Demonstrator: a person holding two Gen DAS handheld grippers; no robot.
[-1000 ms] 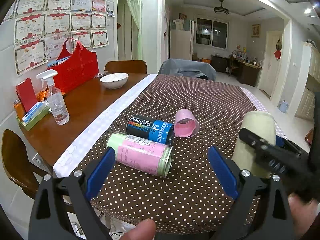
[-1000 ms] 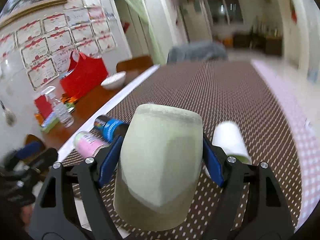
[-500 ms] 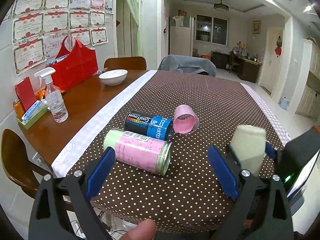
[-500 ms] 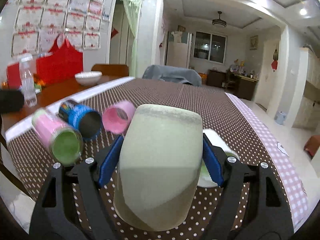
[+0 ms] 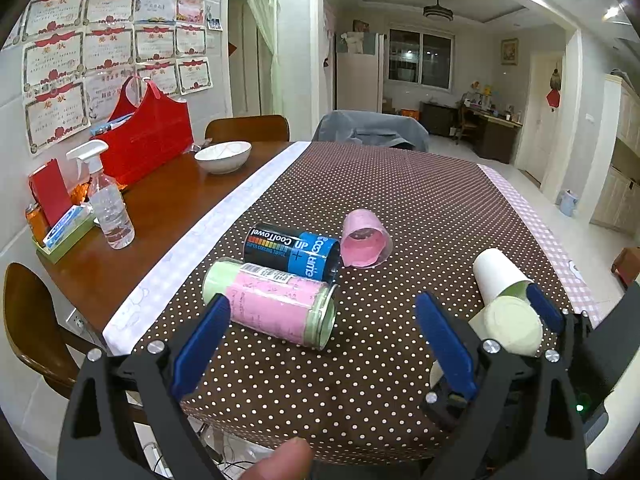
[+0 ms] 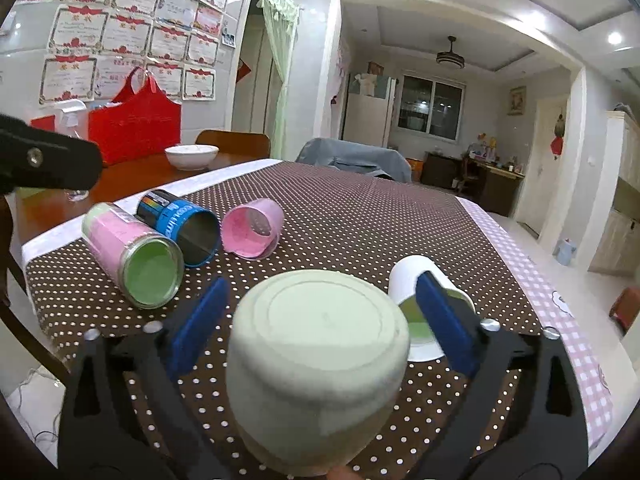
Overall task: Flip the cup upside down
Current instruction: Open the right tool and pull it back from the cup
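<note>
My feeds show a long desk of dark wood, most of it under a brown cloth with white dots edged by a pale strip. Certificates cover the tiled wall on the left; beyond the desk the room opens to a window, a ceiling lamp and a doorway. Along the bare wood stand a red bag, a white bowl and a clear spray bottle.

On the cloth three containers lie on their sides close together: a pink-and-green jar nearest me, a black-and-blue can just behind it, and a small pink cup beside the can, its mouth toward the cameras. A white paper cup lies tipped over farther right.

My left gripper hangs low over the near edge of the desk, its blue pads spread wide with nothing between them; a fingertip shows at the bottom of that view. My right gripper is at the near right of the cloth, pointing forward. The pale green cup sits between its pads with its flat base turned toward the camera. The pads look spread just wider than the cup, and I cannot tell whether they press on it.
</note>
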